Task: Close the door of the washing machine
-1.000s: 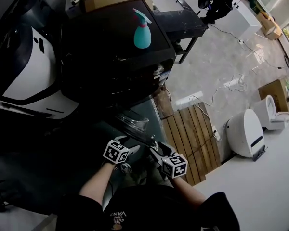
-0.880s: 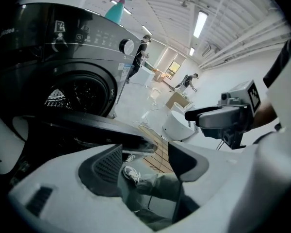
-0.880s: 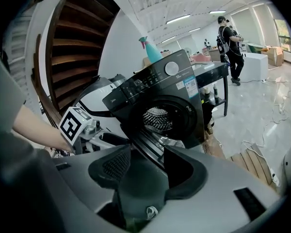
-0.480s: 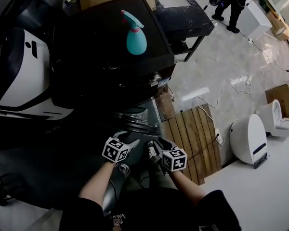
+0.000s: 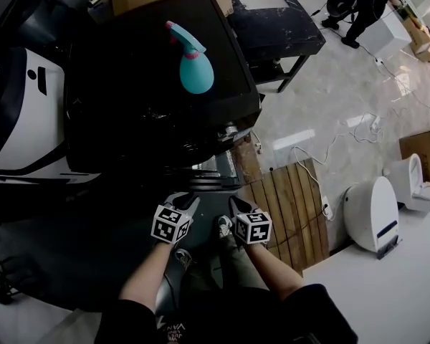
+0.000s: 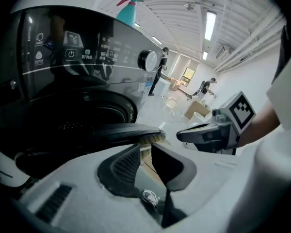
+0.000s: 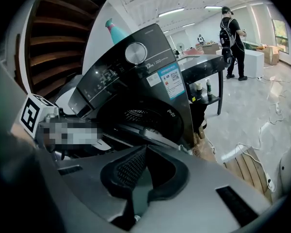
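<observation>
Before the washing machine (image 5: pixel 150 106), its door (image 6: pixel 102 131) hangs open, just ahead of both grippers; the left gripper (image 6: pixel 146 154) just narrowed to an empty slit; the right gripper (image 7: pixel 144 155) just clenched empty; best push the door's free edge squarely until it latches.

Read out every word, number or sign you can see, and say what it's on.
"12", it seems: beside the dial on the washing machine; the rest too small.
Power symbol: on the control panel; its captions too small.
Sticker: too small to read.
Print by the drum opening: blurred.
Marker cubes: square patterns, no words.
</observation>
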Tool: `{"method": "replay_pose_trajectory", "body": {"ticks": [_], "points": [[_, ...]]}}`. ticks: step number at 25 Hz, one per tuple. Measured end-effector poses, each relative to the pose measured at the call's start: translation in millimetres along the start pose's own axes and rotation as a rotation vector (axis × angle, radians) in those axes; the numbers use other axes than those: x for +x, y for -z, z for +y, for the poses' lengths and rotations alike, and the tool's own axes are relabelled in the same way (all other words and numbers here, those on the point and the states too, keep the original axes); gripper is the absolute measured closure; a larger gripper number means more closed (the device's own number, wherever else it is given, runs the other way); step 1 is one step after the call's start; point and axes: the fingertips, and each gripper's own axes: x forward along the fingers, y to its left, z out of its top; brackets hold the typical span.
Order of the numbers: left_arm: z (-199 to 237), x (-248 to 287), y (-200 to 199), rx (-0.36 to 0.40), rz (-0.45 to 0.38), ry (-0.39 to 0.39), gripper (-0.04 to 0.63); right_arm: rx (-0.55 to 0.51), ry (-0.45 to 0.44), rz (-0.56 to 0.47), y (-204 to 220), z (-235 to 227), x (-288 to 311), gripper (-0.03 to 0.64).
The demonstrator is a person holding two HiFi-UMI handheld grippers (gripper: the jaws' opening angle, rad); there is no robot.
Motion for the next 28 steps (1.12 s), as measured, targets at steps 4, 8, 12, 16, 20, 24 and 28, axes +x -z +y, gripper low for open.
{"method": "replay_pose_trajectory", "body": {"ticks": [4, 8, 12, 16, 20, 24, 28], "points": [[7.5, 10.3, -16.6, 0.01, -0.017, -0.01, 0.533, 0.035, 0.014, -0.025, -16.6, -8.9, 22.0, 0.617], [21.8, 14.9, -30.2, 0.0, -0.031, -0.051, 0.586, 0.046, 0.018, -0.054, -36.9, -11.1, 42.8, 0.617], [29.9, 15.8, -44.4, -0.02, -0.071, -0.077, 0.586, 0.063, 0.005, -0.09, -61.3, -11.7, 60.5, 0.617], [37.7, 8.8, -50.3, -0.077, -0.118, -0.109, 0.586, 0.074, 0.011, -0.121, -74.3, -19.3, 70.2, 0.617], [51.1, -1.7, -45.6, -0.127, -0.137, -0.147, 0.586, 0.13, 0.001, -0.14, -84.8, -19.6, 77.6, 0.617], [70.0, -16.1, -43.7, -0.154, -0.161, -0.209, 0.586, 0.132, -0.007, -0.145, -92.6, -21.7, 85.6, 0.617], [85.8, -28.0, -47.4, -0.172, -0.194, -0.275, 0.586, 0.159, -0.018, -0.152, -96.4, -23.5, 91.9, 0.617]]}}
